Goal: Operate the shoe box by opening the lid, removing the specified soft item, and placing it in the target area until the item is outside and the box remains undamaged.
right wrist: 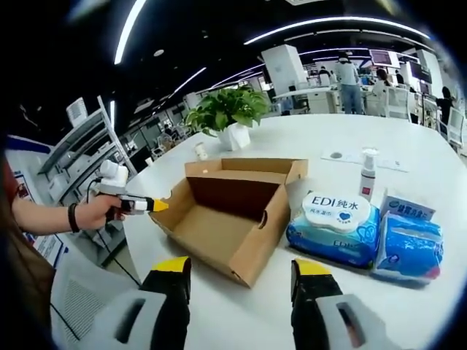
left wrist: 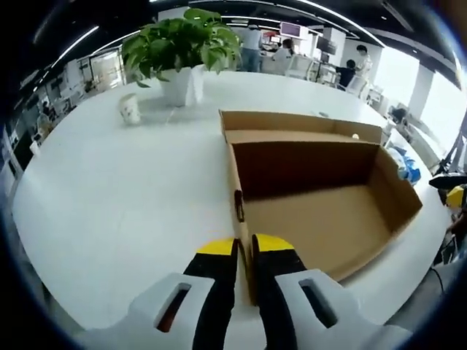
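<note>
The brown shoe box [left wrist: 321, 211] lies open on the white table, its lid [left wrist: 299, 124] folded back on the far side and its inside bare. My left gripper [left wrist: 244, 246] is shut on the box's near wall; the cardboard edge runs up between the yellow-tipped jaws. In the right gripper view, a hand holds that left gripper [right wrist: 149, 205] at the box's [right wrist: 233, 211] left end. My right gripper [right wrist: 242, 268] stands open just in front of the box. A soft pack of wet wipes [right wrist: 333, 226] rests on the table to the right of the box.
A second blue pack [right wrist: 408, 244] lies beside the wipes, with a small spray bottle [right wrist: 367, 175] behind. A potted plant [left wrist: 182, 44] and a small cup [left wrist: 129, 108] stand at the far side. The table edge [right wrist: 139, 240] is near the box's left end. People stand far back.
</note>
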Demonstrator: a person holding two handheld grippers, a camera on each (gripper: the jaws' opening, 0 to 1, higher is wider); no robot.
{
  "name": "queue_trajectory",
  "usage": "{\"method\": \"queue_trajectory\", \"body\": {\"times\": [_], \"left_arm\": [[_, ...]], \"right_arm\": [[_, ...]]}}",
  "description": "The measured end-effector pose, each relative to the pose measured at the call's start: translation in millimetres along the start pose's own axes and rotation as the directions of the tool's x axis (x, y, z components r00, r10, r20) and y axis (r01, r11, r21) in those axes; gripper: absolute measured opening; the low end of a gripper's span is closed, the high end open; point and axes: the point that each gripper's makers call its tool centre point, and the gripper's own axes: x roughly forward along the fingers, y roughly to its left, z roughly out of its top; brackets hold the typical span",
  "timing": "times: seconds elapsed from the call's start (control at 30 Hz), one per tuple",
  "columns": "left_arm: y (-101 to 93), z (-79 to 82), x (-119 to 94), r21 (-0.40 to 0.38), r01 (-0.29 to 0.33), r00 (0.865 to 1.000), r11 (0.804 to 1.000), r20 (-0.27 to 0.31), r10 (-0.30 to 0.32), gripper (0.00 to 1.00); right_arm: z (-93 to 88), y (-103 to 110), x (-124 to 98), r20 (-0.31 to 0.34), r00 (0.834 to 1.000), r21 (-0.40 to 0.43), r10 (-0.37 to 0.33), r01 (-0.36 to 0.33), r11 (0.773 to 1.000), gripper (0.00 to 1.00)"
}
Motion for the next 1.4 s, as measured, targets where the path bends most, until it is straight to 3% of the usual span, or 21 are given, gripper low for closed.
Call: {"method": "queue_trajectory", "body": {"times": [0.07, 0.47, 0.7, 0.83, 1.07, 1.2, 1.4], "left_arm": [[1.0, 0.0, -0.1, -0.003, -0.011, 1.000, 1.000, 0.001, 0.011, 0.06], [4.1, -0.3, 0.1, -0.048, 0.000, 1.000, 0.999, 0.003, 0.001, 0.06], [3.8, -0.2, 0.7, -0.051, -0.004, 1.000, 0.999, 0.004, 0.004, 0.06], [4.8, -0.8, 0.5, -0.086, 0.012, 1.000, 0.996, 0.016, -0.011, 0.06], [4.4, -0.2, 2.0, -0.079, 0.015, 1.000, 0.997, 0.015, -0.014, 0.06], [4.3, -0.1, 2.2, -0.083, 0.019, 1.000, 0.996, 0.016, -0.018, 0.06], [6.8, -0.3, 5.9, -0.081, 0.022, 1.000, 0.996, 0.015, -0.021, 0.06]], "right_arm": [[0.1, -3.5, 0.9, -0.003, 1.000, 0.018, -0.012, 0.012, 1.000, 0.43], [22.2, 0.2, 21.3, -0.009, 1.000, 0.007, -0.002, 0.002, 1.000, 0.47], [55.2, -2.1, 41.1, 0.004, 1.000, -0.023, -0.005, 0.005, 1.000, 0.50], [79.3, -10.2, 54.4, 0.004, 0.999, -0.034, -0.032, 0.032, 0.999, 0.50], [111.0, -30.1, 75.3, -0.004, 0.996, -0.030, -0.090, 0.090, 0.996, 0.52], [120.6, -50.3, 87.8, -0.024, 0.988, -0.006, -0.154, 0.154, 0.988, 0.51], [127.2, -63.5, 106.8, -0.057, 0.983, 0.028, -0.176, 0.178, 0.984, 0.49]]}}
